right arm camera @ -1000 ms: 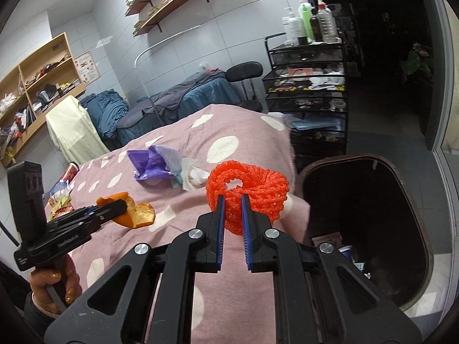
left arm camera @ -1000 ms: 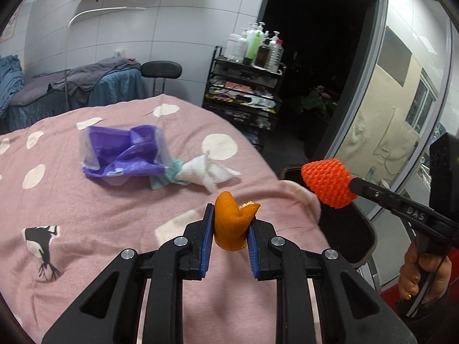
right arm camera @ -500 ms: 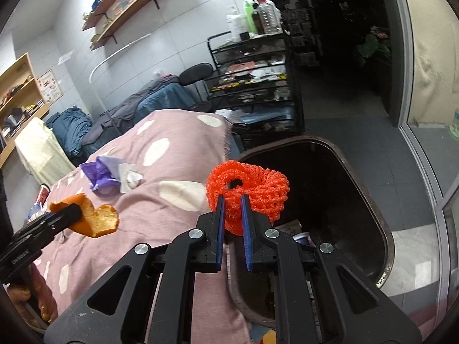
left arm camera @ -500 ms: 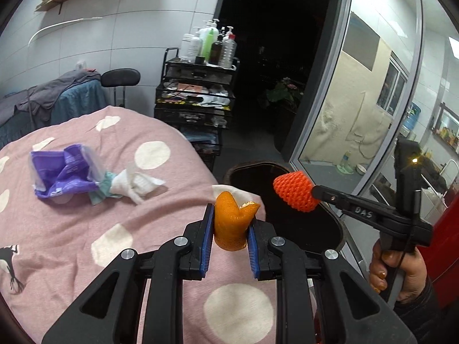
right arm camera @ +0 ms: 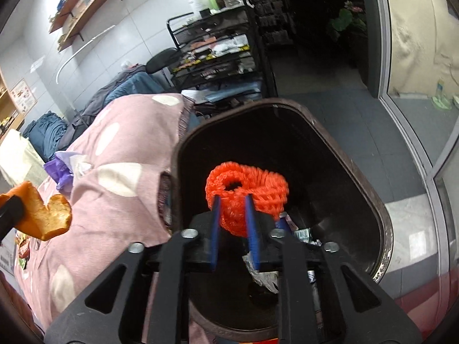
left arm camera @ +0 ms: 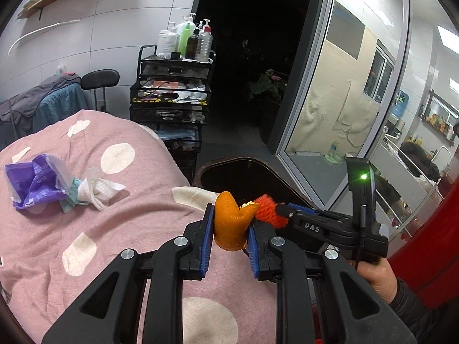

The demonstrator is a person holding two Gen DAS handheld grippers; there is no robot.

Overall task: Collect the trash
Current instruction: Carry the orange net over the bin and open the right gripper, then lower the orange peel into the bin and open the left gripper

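My left gripper (left arm camera: 230,223) is shut on a piece of orange peel (left arm camera: 231,223) and holds it above the pink bed cover, near the bed's end. My right gripper (right arm camera: 233,203) is shut on a red foam fruit net (right arm camera: 246,192) and holds it over the open mouth of the dark trash bin (right arm camera: 381,220), which has wrappers at its bottom. The net (left arm camera: 268,210) and the bin (left arm camera: 206,167) also show in the left wrist view, just right of the peel. A purple wrapper (left arm camera: 31,182) and a white tissue (left arm camera: 99,190) lie on the cover.
The pink dotted bed cover (left arm camera: 86,229) fills the left. A black wire cart (left arm camera: 172,97) with bottles stands behind the bin. A glass door (left arm camera: 324,109) is to the right. A black stool (left arm camera: 100,77) and clothes lie at the back left.
Both grippers have moved right, from over the bed toward the bin. The right gripper now holds the net over the bin's opening. The peel is now beside the net.
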